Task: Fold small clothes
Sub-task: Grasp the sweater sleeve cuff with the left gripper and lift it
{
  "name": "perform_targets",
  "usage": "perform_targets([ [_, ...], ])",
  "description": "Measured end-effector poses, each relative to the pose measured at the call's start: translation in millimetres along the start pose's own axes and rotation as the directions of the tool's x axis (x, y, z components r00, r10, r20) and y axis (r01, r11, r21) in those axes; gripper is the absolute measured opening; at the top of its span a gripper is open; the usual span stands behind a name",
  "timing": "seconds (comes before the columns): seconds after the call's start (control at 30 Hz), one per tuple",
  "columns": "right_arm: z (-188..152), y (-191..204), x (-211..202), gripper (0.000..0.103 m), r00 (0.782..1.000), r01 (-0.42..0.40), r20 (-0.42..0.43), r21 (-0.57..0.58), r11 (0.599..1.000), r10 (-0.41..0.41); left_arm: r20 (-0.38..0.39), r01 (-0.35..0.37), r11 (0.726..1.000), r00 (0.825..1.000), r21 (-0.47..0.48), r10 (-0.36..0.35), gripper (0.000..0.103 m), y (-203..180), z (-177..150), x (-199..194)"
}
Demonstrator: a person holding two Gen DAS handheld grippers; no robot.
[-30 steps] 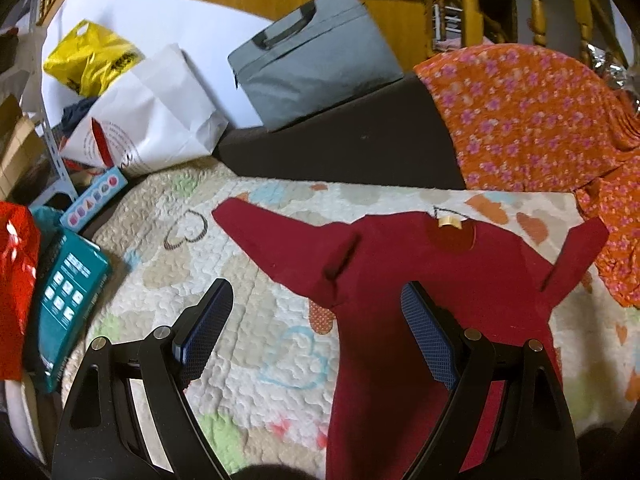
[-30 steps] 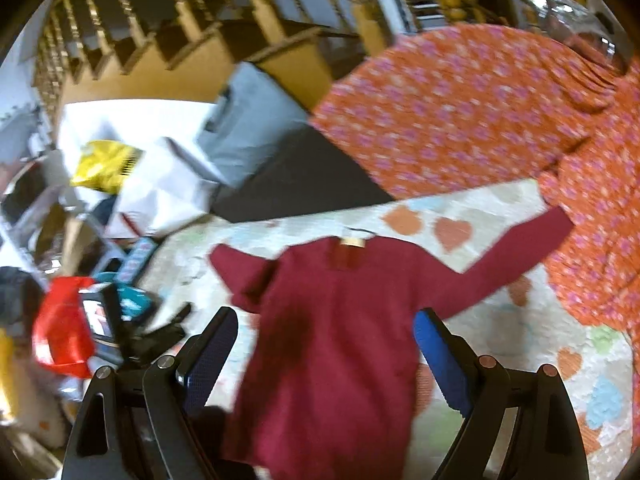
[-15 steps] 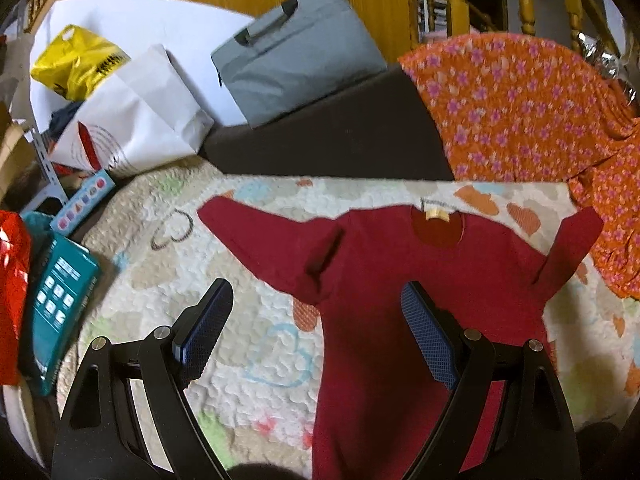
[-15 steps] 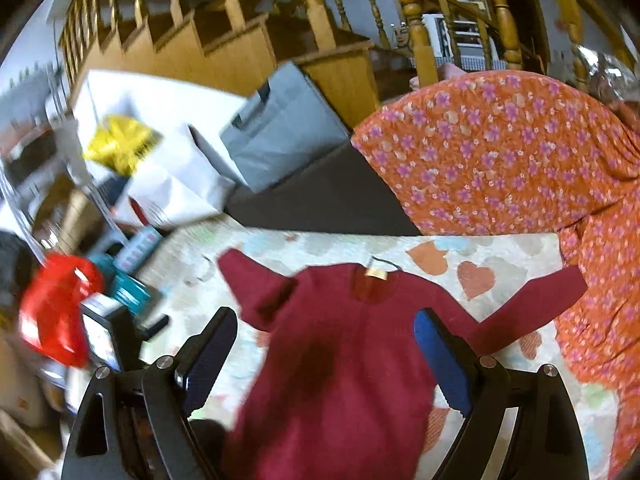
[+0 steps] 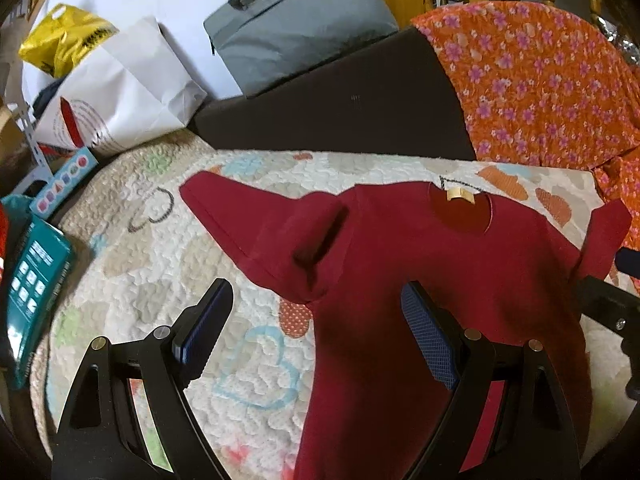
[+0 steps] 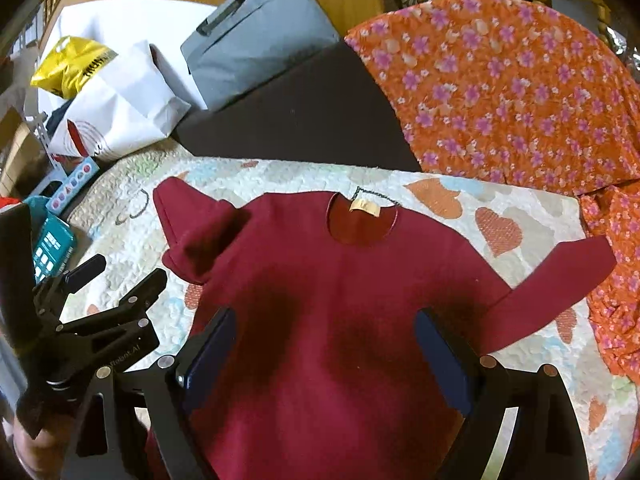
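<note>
maroon knit top (image 6: 340, 300) flat on quilted heart-print mat (image 5: 160, 280) | left claw (image 5: 316, 336) spread, empty | right claw (image 6: 332, 356) spread, empty

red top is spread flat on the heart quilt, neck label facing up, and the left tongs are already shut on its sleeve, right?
Not quite. The left tongs are open and hold nothing; the left wrist view shows their pads wide apart above the cloth. The rest stands: the red top lies spread on the heart quilt with its neck label facing up.
</note>
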State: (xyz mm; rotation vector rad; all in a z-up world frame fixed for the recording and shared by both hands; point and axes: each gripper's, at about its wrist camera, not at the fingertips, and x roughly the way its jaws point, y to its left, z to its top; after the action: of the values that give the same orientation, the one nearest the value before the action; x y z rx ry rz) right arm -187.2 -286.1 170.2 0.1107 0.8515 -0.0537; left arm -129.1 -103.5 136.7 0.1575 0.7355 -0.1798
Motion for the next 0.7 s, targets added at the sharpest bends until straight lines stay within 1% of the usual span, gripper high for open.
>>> perform_targets([
  [0.23, -5, 4, 38, 0.089, 1.0, -0.002, -0.027, 0.012, 1.0, 0.002, -0.052, -0.013, 0.999, 0.999, -0.047, 0.011, 0.087, 18, 1, 37],
  [0.4, -11, 8, 70, 0.089, 0.998, -0.008, -0.07, 0.02, 1.0, 0.01, -0.092, 0.012, 0.993, 0.996, -0.12, -0.023, 0.087, 47, 6, 66],
  [0.53, -22, 6, 93, 0.089, 0.995, -0.014, -0.102, 0.038, 0.999, 0.018, -0.119, -0.025, 0.985, 0.993, -0.172, 0.004, 0.087, 83, 10, 97],
  [0.63, -30, 5, 110, 0.089, 0.989, -0.025, -0.145, 0.05, 0.998, 0.032, -0.126, -0.065, 0.977, 0.991, -0.205, 0.039, 0.087, 110, 17, 120],
  [0.7, -34, 4, 118, 0.089, 0.987, -0.026, -0.159, 0.054, 0.998, 0.034, -0.13, -0.077, 0.971, 0.99, -0.226, 0.048, 0.087, 125, 22, 133],
])
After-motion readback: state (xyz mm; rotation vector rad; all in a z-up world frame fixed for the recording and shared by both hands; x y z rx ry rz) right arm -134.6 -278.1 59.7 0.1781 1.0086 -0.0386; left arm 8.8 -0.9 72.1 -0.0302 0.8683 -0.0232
